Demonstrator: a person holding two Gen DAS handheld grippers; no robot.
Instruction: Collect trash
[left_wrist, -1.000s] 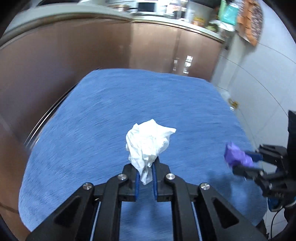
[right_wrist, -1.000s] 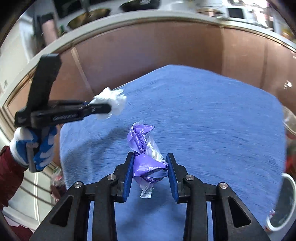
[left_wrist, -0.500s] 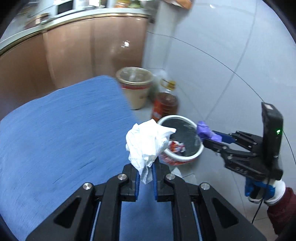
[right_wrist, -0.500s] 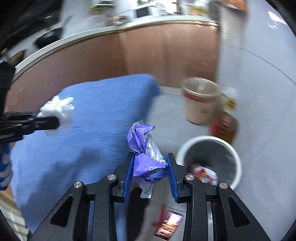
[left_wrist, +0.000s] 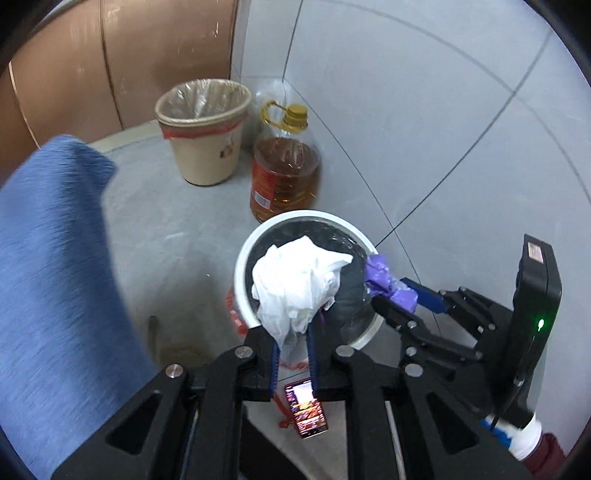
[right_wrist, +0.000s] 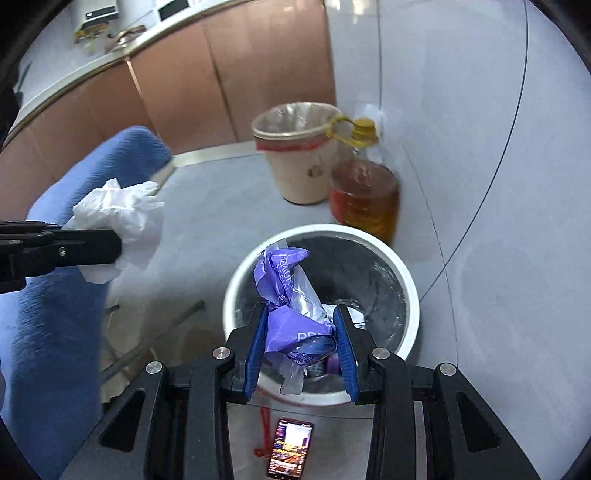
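Note:
My left gripper (left_wrist: 291, 334) is shut on a crumpled white tissue (left_wrist: 295, 280) and holds it above the near rim of a white trash bin (left_wrist: 243, 258) on the floor. My right gripper (right_wrist: 301, 328) is shut on a crumpled purple wrapper (right_wrist: 291, 310) and holds it over the same white bin (right_wrist: 410, 295), which has a dark liner and some trash inside. The right gripper with the purple wrapper (left_wrist: 384, 282) shows in the left wrist view at the bin's right rim. The tissue (right_wrist: 118, 218) shows at the left of the right wrist view.
A beige bin (left_wrist: 201, 129) with a clear liner and a bottle of amber oil (left_wrist: 284, 173) stand behind the white bin by the tiled wall. A blue-covered table (left_wrist: 48, 277) is at the left. A lit phone (right_wrist: 290, 452) lies on the floor.
Both grippers have swung from over the blue table to the right and down, and now hold their trash over the white bin. Both stay shut.

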